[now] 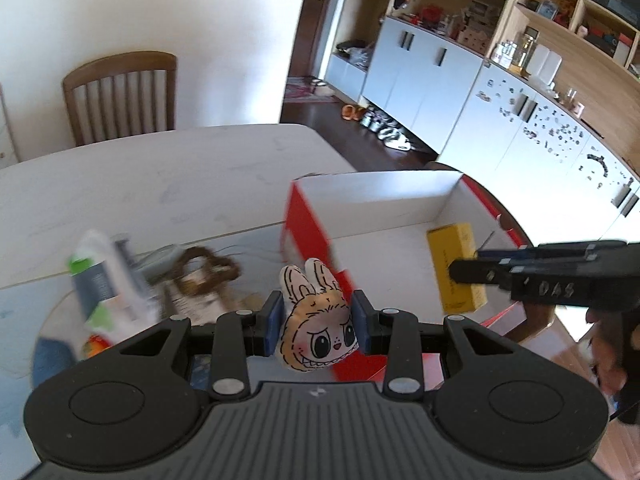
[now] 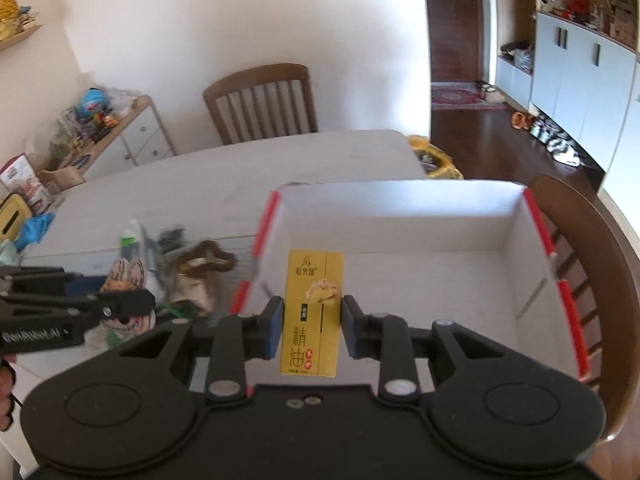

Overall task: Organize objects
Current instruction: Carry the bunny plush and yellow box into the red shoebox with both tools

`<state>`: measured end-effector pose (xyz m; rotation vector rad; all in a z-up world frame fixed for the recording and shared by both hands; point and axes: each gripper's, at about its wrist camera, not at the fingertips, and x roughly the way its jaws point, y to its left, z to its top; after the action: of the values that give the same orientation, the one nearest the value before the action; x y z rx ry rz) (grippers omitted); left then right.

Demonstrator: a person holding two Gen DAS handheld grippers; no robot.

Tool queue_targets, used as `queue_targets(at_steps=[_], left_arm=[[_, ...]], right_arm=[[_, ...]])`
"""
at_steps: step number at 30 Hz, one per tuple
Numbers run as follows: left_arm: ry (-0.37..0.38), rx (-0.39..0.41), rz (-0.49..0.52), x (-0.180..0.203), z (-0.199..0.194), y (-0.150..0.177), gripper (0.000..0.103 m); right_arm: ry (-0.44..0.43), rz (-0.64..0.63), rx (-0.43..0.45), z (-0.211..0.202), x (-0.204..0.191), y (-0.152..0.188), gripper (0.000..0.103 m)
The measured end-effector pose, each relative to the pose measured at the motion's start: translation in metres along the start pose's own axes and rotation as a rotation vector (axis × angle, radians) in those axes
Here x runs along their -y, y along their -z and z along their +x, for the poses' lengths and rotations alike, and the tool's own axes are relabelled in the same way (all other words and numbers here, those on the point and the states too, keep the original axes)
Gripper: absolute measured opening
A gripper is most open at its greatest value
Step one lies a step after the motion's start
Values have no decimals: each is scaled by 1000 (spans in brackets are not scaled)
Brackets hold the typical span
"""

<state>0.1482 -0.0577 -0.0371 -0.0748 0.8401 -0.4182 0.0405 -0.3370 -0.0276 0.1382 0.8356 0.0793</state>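
Note:
A small bunny-eared plush toy (image 1: 316,320) with a toothy grin is pinched between the blue pads of my left gripper (image 1: 318,322), held in the air by the near left corner of the red and white box (image 1: 304,224). My right gripper (image 2: 311,326) is shut on a yellow carton (image 2: 314,312) with printed characters, held upright over the box (image 2: 400,216). In the left wrist view the right gripper (image 1: 460,270) and carton (image 1: 454,264) hang over the box's white floor. The right wrist view shows the left gripper (image 2: 136,304) with the plush (image 2: 126,276) to the left of the box.
A pile of loose items lies on the white table (image 1: 140,184) left of the box: a green and white pouch (image 1: 100,272), a brown ring-shaped thing (image 2: 208,262), cables. One wooden chair (image 2: 264,100) stands behind the table, another chair (image 2: 588,248) beside the box. Cabinets (image 1: 500,120) line the right.

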Motion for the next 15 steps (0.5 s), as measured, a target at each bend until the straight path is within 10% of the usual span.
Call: queue_targets(at_steps=[15], left_arm=[[61,-107,12,77,102,-39,35]], right_arm=[[109,6,-98,30,78,13,29]])
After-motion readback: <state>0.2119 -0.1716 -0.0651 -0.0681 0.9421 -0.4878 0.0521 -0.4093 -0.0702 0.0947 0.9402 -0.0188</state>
